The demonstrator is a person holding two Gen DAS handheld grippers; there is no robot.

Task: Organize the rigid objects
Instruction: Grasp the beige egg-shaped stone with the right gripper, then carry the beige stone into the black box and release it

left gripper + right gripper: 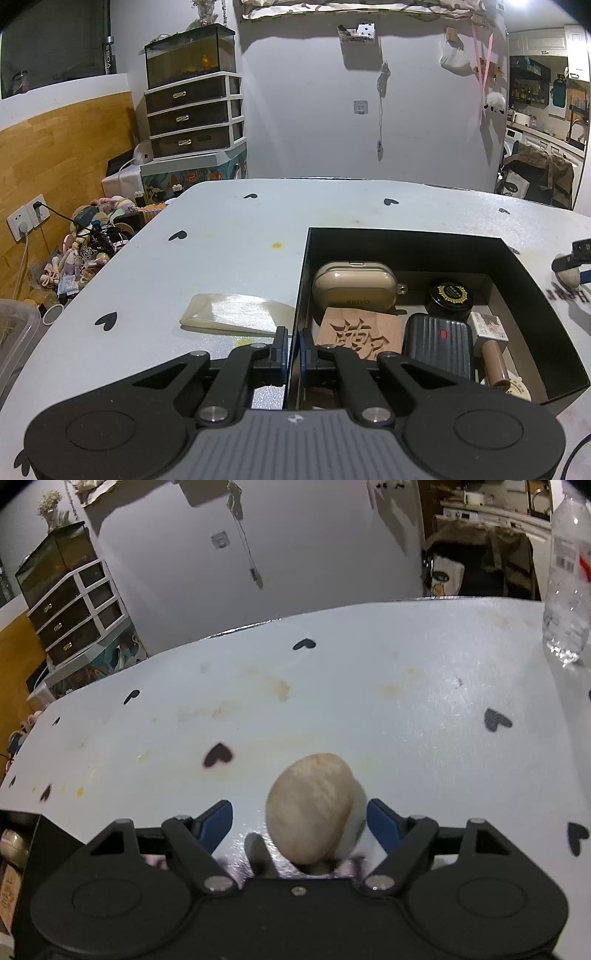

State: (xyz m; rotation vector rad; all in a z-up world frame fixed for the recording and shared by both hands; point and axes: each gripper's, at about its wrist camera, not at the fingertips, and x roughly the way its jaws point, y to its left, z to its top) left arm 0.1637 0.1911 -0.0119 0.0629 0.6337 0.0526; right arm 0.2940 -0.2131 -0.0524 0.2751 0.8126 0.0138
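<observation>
Your left gripper (291, 349) is clenched on the near-left wall of the black box (406, 242), one blue pad outside and one inside; the box is matte, straight-sided card, set toward 3 o'clock on the pale, glossy table (229, 258) printed with small black hearts. Inside it, in the left wrist view: a smooth beige rounded case (354, 286) at 12 o'clock; a carved wooden block (364, 332) just in front of it; a ribbed dark case (437, 343) with a red spot beside the block; a round black tin (448, 297) with a gold seal behind that; a small printed carton (489, 326) and a tan cylinder (495, 363) along the 3 o'clock wall. A clear, flat plastic sleeve (236, 314) lies on the table just outside the box at 9 o'clock.

Your right gripper (299, 821) angles down at the table, jaws released and wide; the pale, egg-shaped stone (310, 808), matte and faintly ridged, lies between the blue pads, and neither pad visibly presses it. Only the right wrist view shows a crinkled clear water bottle (567, 583) at 2 o'clock; only the left shows the box's contents, with the stone small at its 3 o'clock edge.
</observation>
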